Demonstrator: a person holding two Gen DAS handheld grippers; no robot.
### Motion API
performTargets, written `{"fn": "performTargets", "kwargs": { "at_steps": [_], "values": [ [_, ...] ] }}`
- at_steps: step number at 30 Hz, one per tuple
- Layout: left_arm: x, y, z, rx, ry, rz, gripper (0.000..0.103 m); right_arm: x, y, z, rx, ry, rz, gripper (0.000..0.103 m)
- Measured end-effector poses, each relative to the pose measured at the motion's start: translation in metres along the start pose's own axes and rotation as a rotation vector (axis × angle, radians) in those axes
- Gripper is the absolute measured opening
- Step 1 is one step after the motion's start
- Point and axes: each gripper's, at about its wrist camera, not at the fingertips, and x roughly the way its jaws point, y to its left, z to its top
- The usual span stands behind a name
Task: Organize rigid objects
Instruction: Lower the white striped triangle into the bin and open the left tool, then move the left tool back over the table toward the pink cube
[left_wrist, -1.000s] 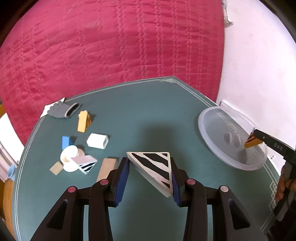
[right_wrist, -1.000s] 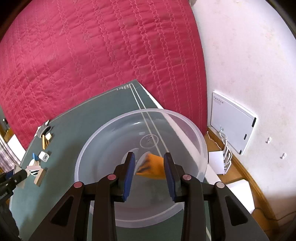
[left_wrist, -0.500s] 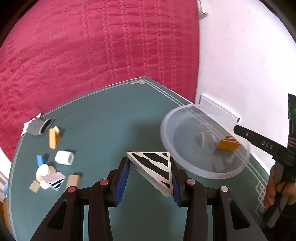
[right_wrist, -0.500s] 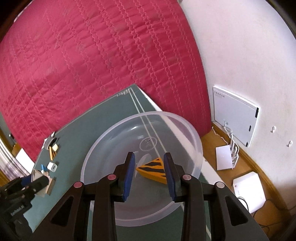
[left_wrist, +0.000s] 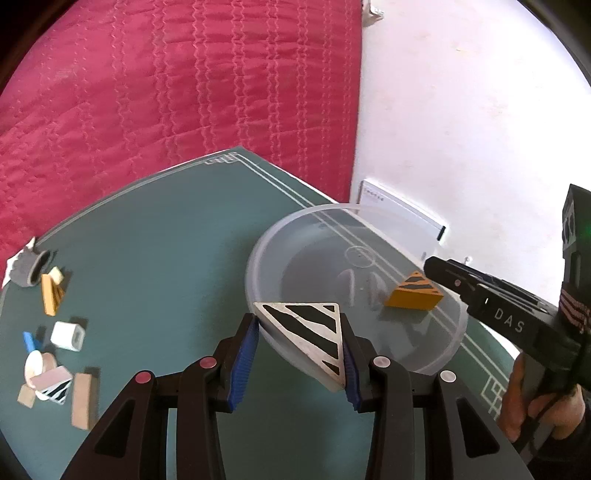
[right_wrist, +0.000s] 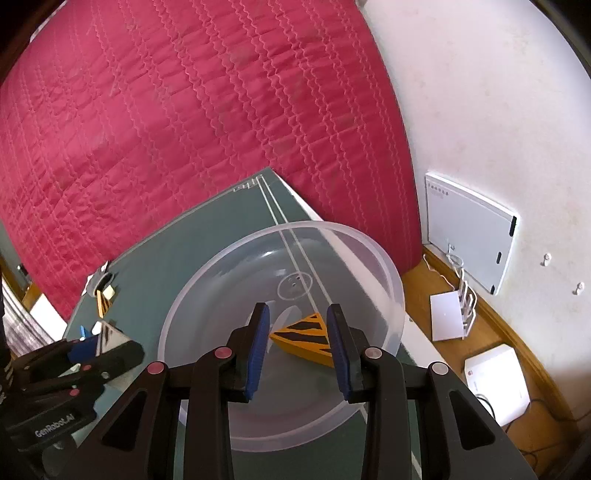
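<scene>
The left hand-held gripper (left_wrist: 300, 354), pinching the striped white wedge (left_wrist: 308, 334), has reached the clear bowl's (left_wrist: 452, 341) seven-o'clock rim; the right hand-held gripper (right_wrist: 297, 350), pressed together and empty, has dropped the orange wedge (right_wrist: 304, 338) inside.

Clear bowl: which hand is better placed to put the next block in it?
Left. Its tool already grips the white striped wedge at the clear bowl rim. The right tool is shut and empty over the orange wedge lying inside.

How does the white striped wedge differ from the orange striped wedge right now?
The white wedge is held in the left gripper over the bowl's near rim; the orange wedge lies free on the bowl's floor. The white wedge has a pale ground, the orange one an orange ground. Both are triangular with black stripes.
</scene>
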Motion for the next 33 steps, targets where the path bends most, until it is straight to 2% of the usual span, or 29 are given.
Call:
{"fn": "performTargets", "kwargs": {
  "at_steps": [6, 7, 8, 10, 21, 24, 25, 29, 33],
  "values": [
    [0.011, -0.012, 0.002, 0.018, 0.004, -0.043, 0.044, -0.002, -0.002, 0.002, 0.015, -0.018, -0.009, 0.034],
    [0.012, -0.015, 0.002, 0.021, 0.0, -0.048, 0.047, -0.002, -0.003, 0.002, 0.015, -0.021, -0.011, 0.034],
    [0.014, -0.015, 0.003, 0.021, 0.003, -0.052, 0.059, -0.002, -0.003, 0.002, 0.014, -0.024, -0.012, 0.034],
    [0.013, -0.014, 0.002, 0.009, -0.008, -0.043, 0.075, -0.003, -0.002, 0.002, 0.013, -0.027, -0.016, 0.034],
    [0.011, 0.012, -0.01, -0.03, -0.015, 0.058, 0.076, -0.002, 0.007, -0.004, -0.035, -0.029, -0.018, 0.036],
    [0.009, 0.016, -0.013, -0.033, -0.019, 0.087, 0.082, -0.002, 0.014, -0.008, -0.067, -0.029, -0.013, 0.036],
    [0.008, 0.018, -0.014, -0.036, -0.02, 0.094, 0.085, -0.002, 0.016, -0.008, -0.077, -0.029, -0.01, 0.037],
    [0.004, 0.026, -0.018, -0.061, -0.021, 0.114, 0.095, -0.003, 0.023, -0.013, -0.104, -0.037, 0.006, 0.054],
    [0.002, 0.037, -0.022, -0.081, -0.019, 0.134, 0.098, -0.002, 0.031, -0.016, -0.127, -0.041, 0.007, 0.06]
  ]
}}
